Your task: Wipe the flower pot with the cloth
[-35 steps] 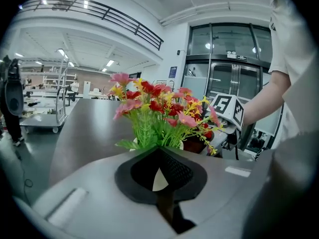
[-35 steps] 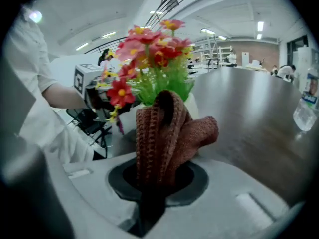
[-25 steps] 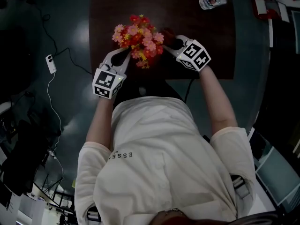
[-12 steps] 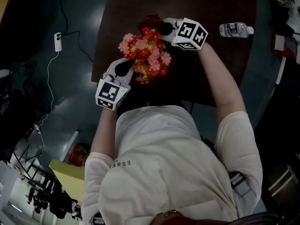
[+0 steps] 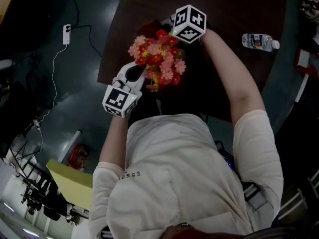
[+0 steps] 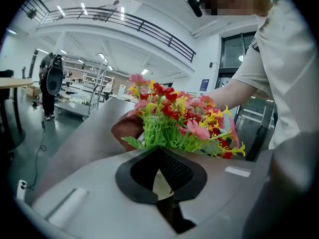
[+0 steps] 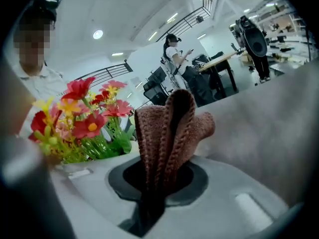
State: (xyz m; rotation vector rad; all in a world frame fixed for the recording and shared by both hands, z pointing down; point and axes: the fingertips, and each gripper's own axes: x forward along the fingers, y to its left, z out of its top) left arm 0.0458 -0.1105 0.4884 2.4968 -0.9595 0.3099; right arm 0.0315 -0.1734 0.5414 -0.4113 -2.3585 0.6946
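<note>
Head view: the flowers [image 5: 158, 59] stand on the table [image 5: 234, 14] between the left gripper [image 5: 137, 76] and the right gripper [image 5: 167, 24]. Left gripper view: its jaws are clamped on the pale rim of the flower pot [image 6: 162, 187]. Right gripper view: its jaws pinch the cloth [image 7: 167, 133] beside the flowers, so wiping looks under way, though how much is left cannot be judged.

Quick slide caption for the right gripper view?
Right gripper clamping a folded brown cloth, with red and pink artificial flowers close beside it.

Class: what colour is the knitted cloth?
The knitted cloth is reddish brown; clearest in the right gripper view.
</note>
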